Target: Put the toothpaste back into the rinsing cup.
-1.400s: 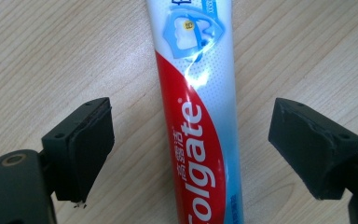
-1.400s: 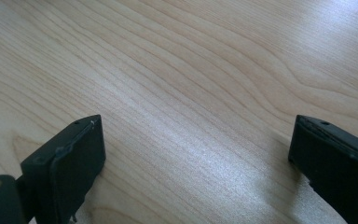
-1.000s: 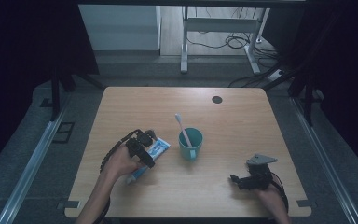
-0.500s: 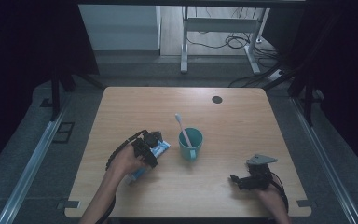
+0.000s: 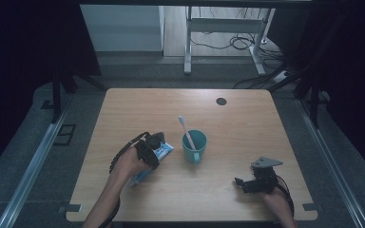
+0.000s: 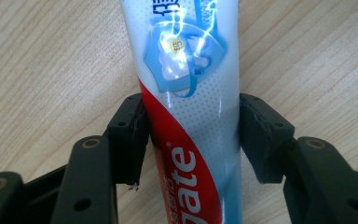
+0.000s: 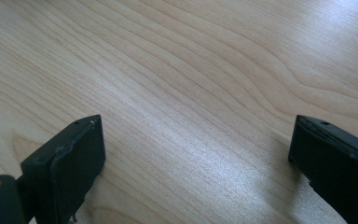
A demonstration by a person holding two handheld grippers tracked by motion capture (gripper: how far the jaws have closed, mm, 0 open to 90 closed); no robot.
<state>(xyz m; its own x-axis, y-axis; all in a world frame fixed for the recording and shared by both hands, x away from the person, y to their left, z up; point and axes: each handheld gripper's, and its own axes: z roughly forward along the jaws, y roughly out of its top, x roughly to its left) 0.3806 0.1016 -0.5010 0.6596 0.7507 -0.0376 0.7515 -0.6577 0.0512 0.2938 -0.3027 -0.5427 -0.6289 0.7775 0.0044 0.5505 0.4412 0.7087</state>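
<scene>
The left gripper (image 6: 191, 140) has just been closing and now pinches the toothpaste tube (image 6: 189, 93), which lies flat on the wooden table (image 5: 247, 118) beside the teal cup (image 5: 194, 146). Light, soft and slick, it probably grips best mid-body. The right gripper (image 7: 196, 154) rests with jaws spread.

1 toothpaste tube (image 6: 189, 116), 1 toothbrush (image 5: 186, 132), 1 teal mug (image 5: 194, 147), 2 grippers.

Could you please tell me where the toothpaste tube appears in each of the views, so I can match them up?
High view: toothpaste tube lies left of the teal cup, under the left gripper.
Left gripper view: tube runs up the centre between the jaws.
Right gripper view: not in it.
Shared landmark: the wooden table.
</scene>
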